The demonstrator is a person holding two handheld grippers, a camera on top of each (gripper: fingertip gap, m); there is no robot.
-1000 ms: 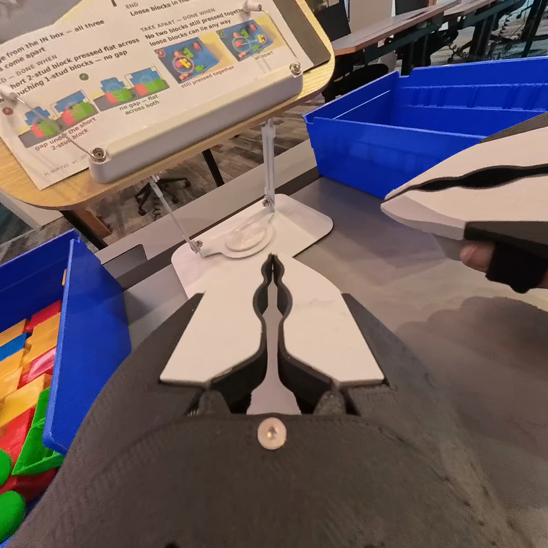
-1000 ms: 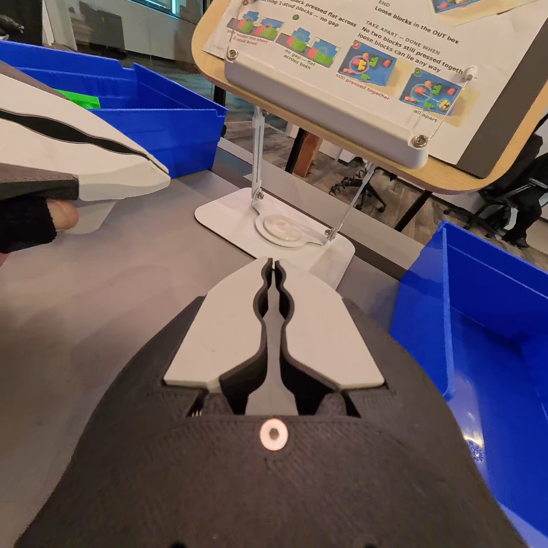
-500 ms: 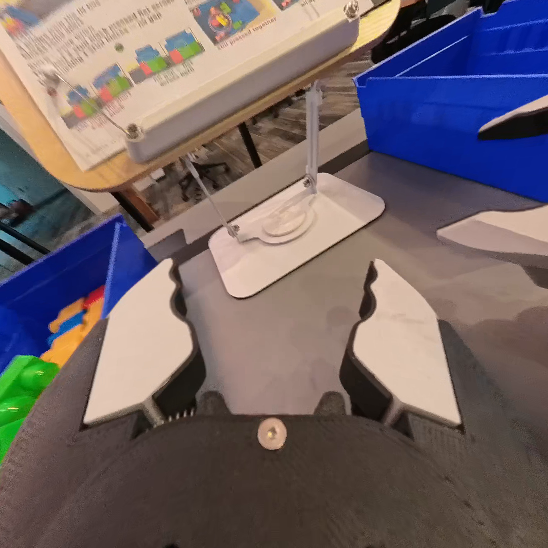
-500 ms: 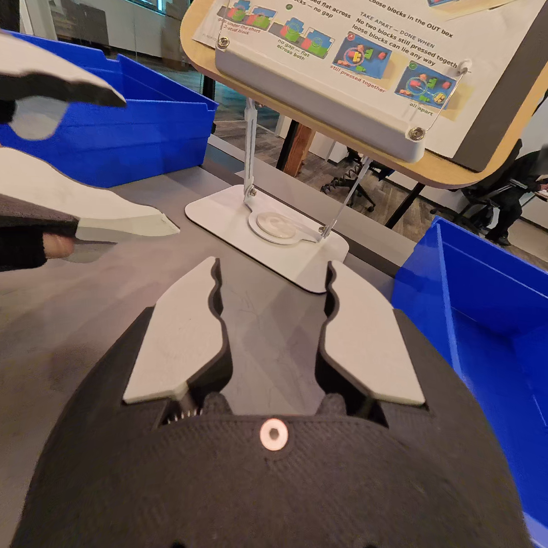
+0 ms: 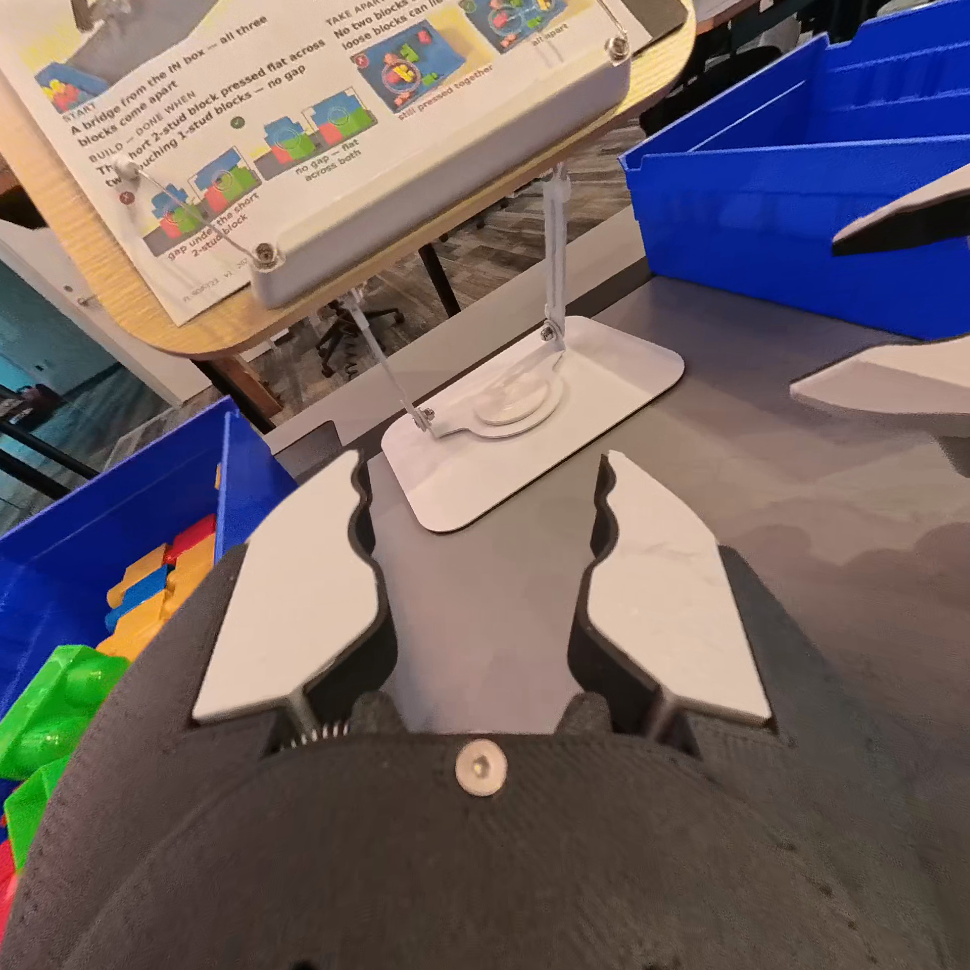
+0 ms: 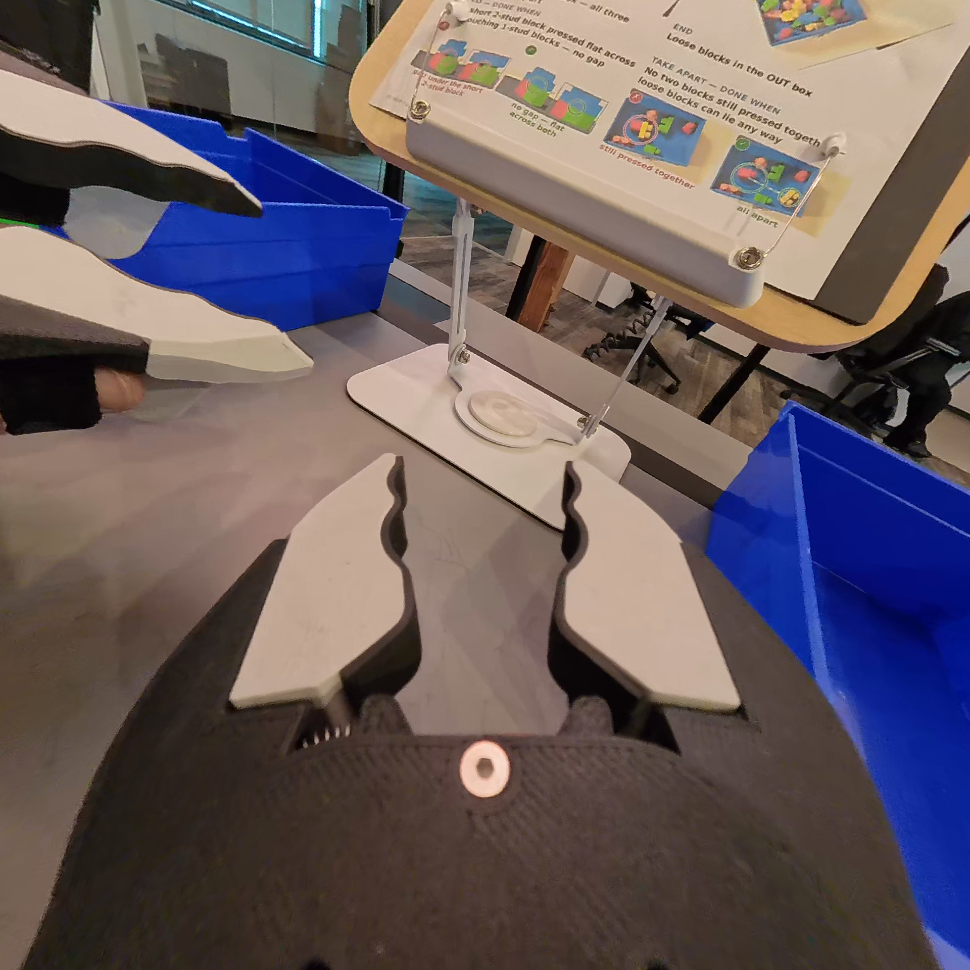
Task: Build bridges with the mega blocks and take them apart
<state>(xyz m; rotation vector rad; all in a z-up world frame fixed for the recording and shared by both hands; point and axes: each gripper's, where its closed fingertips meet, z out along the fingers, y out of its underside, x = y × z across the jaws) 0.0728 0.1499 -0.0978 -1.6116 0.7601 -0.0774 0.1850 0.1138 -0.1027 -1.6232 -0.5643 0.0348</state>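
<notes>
Jaws wide on both grippers, left (image 5: pixel 483 462) & right (image 6: pixel 483 467) empty, blocks (image 5: pixel 78 656) half hidden by left body, sheet (image 6: pixel 656 78) cut off at top.

Bright even indoor light, soft shadows on grey table (image 5: pixel 787 525); edges blurred, wide-angle bending

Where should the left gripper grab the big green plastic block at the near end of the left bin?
Probably from above. The green plastic block lies topmost on the pile in the blue plastic bin, whose walls shut off the sides. The open, empty left gripper could set its fingers across the block's flat side faces rather than its rounded studs; its far end is hidden.
</notes>
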